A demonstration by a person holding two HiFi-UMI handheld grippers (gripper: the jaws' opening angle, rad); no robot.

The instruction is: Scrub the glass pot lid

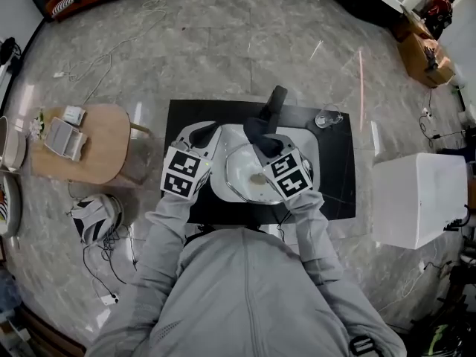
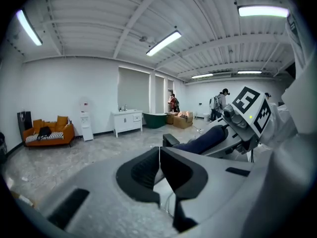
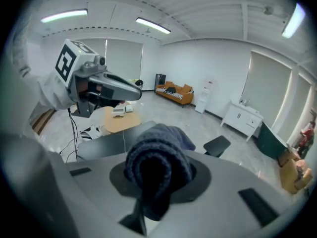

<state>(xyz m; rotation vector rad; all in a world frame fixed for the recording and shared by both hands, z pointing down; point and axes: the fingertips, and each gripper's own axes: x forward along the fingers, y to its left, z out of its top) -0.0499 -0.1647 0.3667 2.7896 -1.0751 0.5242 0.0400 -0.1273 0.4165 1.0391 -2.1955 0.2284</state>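
Head view: glass lid (image 1: 242, 171), brownish smear at centre; right gripper (image 1: 262, 137) grips cloth (image 1: 255, 127).

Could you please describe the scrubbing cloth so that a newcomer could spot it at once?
At the centre of the black table is a white tray, with the glass lid over it. Above the lid, the right gripper clamps a dark blue knitted cloth, the only soft, woolly thing among hard white and clear surfaces.
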